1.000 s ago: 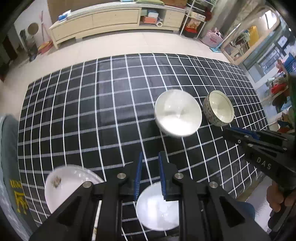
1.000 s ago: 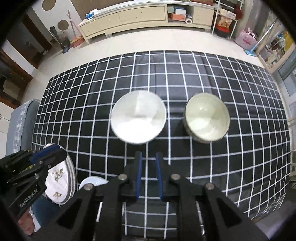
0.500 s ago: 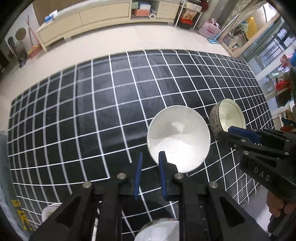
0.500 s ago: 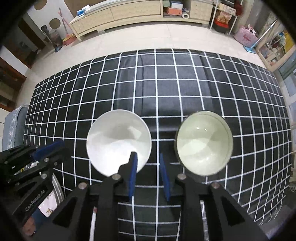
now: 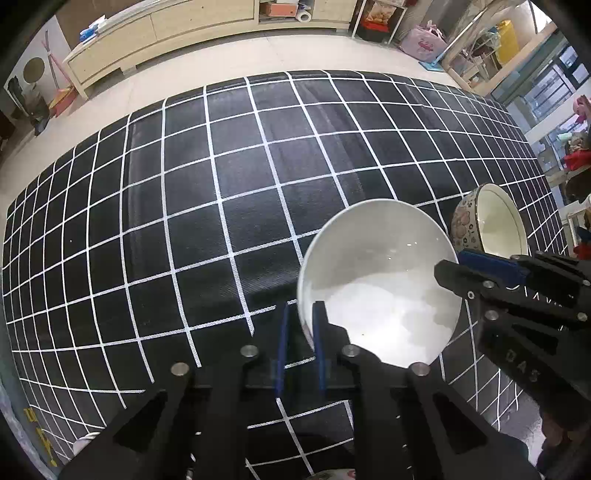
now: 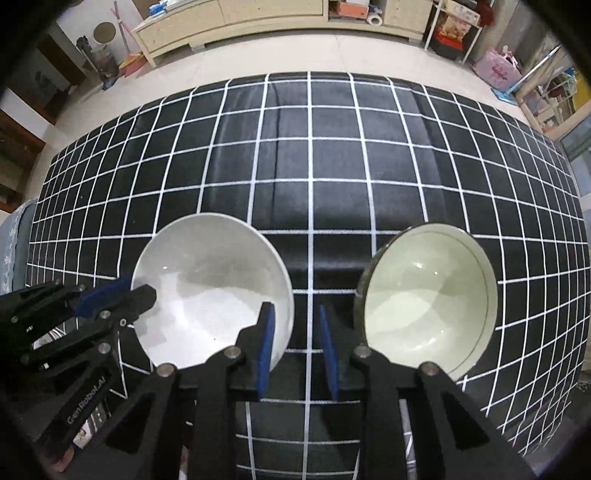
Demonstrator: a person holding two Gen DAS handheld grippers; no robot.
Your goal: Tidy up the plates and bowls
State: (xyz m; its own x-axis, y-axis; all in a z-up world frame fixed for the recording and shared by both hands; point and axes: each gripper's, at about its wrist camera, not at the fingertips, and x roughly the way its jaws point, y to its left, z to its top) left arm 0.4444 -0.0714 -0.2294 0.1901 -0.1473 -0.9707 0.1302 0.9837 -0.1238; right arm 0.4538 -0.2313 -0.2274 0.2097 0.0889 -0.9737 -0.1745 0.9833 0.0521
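A plain white bowl [image 5: 380, 280] sits on the black grid tablecloth [image 5: 221, 184]; it also shows in the right wrist view [image 6: 214, 284]. A patterned bowl with a cream inside [image 6: 428, 299] stands to its right, also in the left wrist view [image 5: 491, 225]. My left gripper [image 5: 299, 317] is open with its fingers straddling the white bowl's left rim. My right gripper [image 6: 295, 325] is open; its left finger is over the white bowl's right rim, its right finger in the gap between the bowls.
The tablecloth [image 6: 310, 166] stretches far ahead of both bowls. A plate edge [image 5: 332, 474] peeks below the left gripper. A long wooden cabinet [image 6: 240, 22] stands on the floor beyond the table.
Both grippers have moved forward and down to the white bowl. The plates have slid out of view below. The right gripper's jaws have opened wider.
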